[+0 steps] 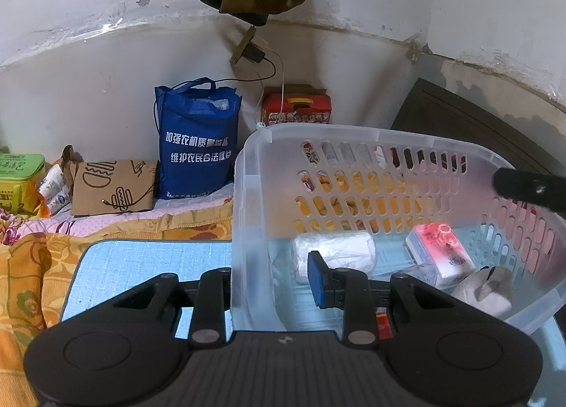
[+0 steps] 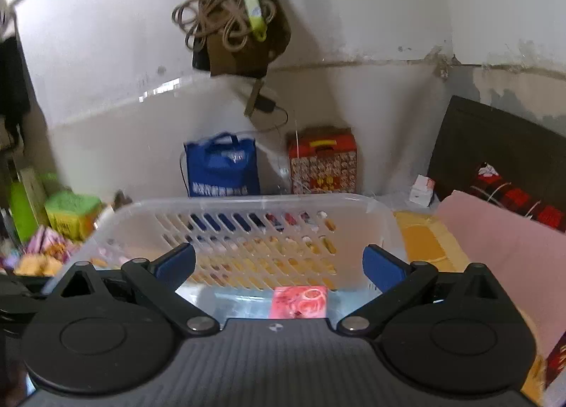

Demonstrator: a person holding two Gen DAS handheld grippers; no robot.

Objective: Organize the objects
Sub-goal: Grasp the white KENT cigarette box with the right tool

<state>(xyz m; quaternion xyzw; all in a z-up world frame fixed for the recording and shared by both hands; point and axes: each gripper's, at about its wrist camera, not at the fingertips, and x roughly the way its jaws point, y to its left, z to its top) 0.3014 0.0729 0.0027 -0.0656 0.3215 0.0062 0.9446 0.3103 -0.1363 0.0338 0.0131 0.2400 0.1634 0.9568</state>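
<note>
A translucent plastic basket (image 1: 247,166) stands on a light blue mat (image 1: 148,265). My left gripper (image 1: 272,276) straddles the basket's near left wall, one blue pad (image 1: 316,278) inside and the other finger outside; the jaws look closed on the wall. Inside lie a white wrapped roll (image 1: 334,255), a red and white tissue pack (image 1: 440,251) and a grey stuffed item (image 1: 486,288). In the right wrist view my right gripper (image 2: 279,265) is open and empty above the basket (image 2: 247,202), over the tissue pack (image 2: 299,302).
A blue tote bag (image 1: 196,138), a red gift box (image 1: 297,108) and a brown paper bag (image 1: 113,186) stand against the wall. A green box (image 1: 19,177) sits at left. Orange bedding (image 1: 28,265) surrounds the mat. A dark headboard (image 2: 495,145) and pink cloth (image 2: 495,244) lie right.
</note>
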